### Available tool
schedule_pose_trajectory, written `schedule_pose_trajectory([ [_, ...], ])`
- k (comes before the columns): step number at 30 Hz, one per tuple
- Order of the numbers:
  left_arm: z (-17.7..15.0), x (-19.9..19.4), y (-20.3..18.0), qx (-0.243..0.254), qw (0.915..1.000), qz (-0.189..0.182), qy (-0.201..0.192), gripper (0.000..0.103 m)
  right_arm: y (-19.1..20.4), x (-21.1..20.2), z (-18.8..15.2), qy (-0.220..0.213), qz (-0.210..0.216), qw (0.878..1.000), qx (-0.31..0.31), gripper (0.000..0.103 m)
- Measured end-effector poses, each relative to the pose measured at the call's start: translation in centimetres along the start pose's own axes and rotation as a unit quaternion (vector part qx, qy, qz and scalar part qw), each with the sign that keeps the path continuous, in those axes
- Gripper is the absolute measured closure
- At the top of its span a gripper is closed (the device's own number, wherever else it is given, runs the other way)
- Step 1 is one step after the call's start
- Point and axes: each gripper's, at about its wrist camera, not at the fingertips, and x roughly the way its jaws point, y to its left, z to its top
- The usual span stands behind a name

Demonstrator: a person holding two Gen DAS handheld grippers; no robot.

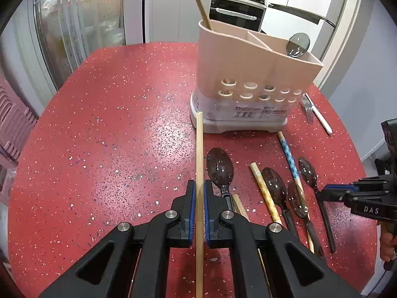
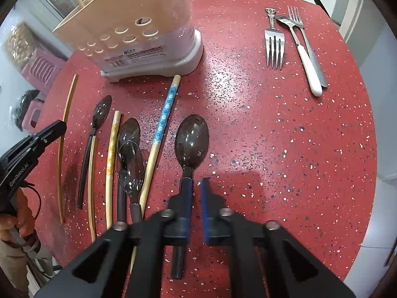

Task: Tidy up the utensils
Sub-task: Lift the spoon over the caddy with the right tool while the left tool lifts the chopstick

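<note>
My left gripper (image 1: 199, 186) is shut on a plain bamboo chopstick (image 1: 199, 149), held off the red table (image 1: 111, 124) and pointing toward the beige utensil holder (image 1: 248, 74). The holder has a chopstick (image 1: 198, 2) and a spoon (image 1: 297, 44) in it. My right gripper (image 2: 196, 186) hangs low over a dark plastic spoon (image 2: 191, 141). Its jaws stand a narrow gap apart with only table showing between them, and the spoon's handle runs under the left finger. Several dark spoons (image 2: 130, 159), a blue-patterned chopstick (image 2: 165, 114), a yellow-patterned one (image 2: 113, 149) and a plain one (image 2: 91, 173) lie between the grippers.
Two forks (image 2: 274, 47) and a white-handled utensil (image 2: 307, 69) lie at the table's far right. Pink crates (image 1: 12, 124) stand beyond the left edge. A hand (image 2: 19, 218) holds the left gripper's grip. Kitchen cabinets and an oven (image 1: 235, 15) are behind the holder.
</note>
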Motion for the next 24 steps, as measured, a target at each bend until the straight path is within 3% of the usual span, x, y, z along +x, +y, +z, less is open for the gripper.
schedule_pose_trajectory([
  [1,-0.1,-0.3,0.0,0.0,1.0,0.0,-0.002,0.074,0.2,-0.1,0.0,-0.001,0.0,1.0,-0.003,0.057],
  [3,-0.2,-0.7,0.3,0.0,1.0,-0.003,-0.006,0.074,1.0,-0.4,0.0,-0.006,-0.005,1.0,-0.011,0.051],
  [4,-0.2,-0.8,0.4,0.0,1.0,-0.004,-0.007,0.074,1.3,-0.4,0.1,-0.001,-0.015,1.0,-0.017,0.051],
  [7,-0.3,-1.2,0.5,0.001,0.9999,-0.003,-0.012,0.074,2.1,0.4,0.4,0.018,-0.033,0.999,-0.019,0.072],
  [12,-0.6,-1.7,0.8,0.0,0.9998,-0.008,-0.016,0.074,4.3,1.3,1.2,0.046,-0.084,0.994,-0.06,0.075],
  [14,-0.7,-2.2,0.9,-0.002,0.9998,-0.01,-0.02,0.074,5.4,1.6,1.2,0.052,-0.097,0.991,-0.076,0.087],
  [18,-0.8,-3.1,1.2,-0.009,0.9993,-0.015,-0.031,0.074,5.8,1.6,0.9,0.052,-0.089,0.992,-0.076,0.091],
  [24,-0.8,-5.1,1.8,-0.02,0.9982,-0.021,-0.053,0.074,4.5,-1.3,-0.4,-0.006,-0.041,0.999,-0.035,0.091],
])
